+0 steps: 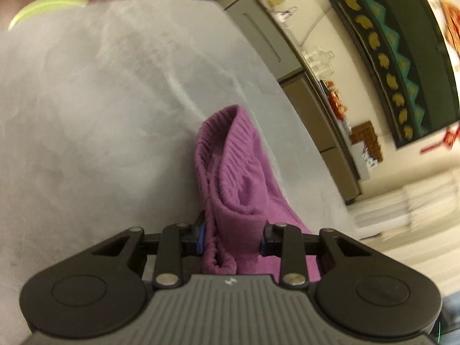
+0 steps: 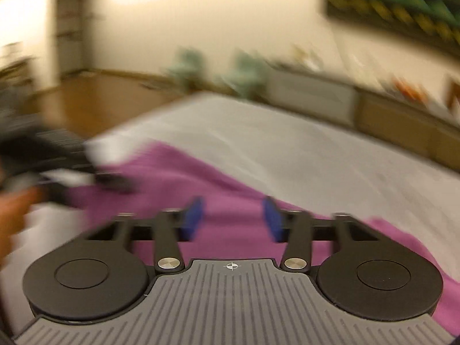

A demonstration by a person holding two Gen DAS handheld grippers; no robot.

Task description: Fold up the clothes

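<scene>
Left gripper (image 1: 231, 240): clamped on a bunched fold of the purple garment (image 1: 230, 166), ribbed waistband standing up between the pads. Garment lying on the grey table (image 1: 86, 109), near its right-hand edge. Right wrist view badly blurred. Right gripper (image 2: 233, 218): blue pads (image 2: 192, 218) apart, purple cloth under and between them, no pressing visible. Far left of that view, left gripper on the same cloth, beside a hand (image 2: 13, 215). Sideboard (image 1: 313, 106) along the wall beyond.
</scene>
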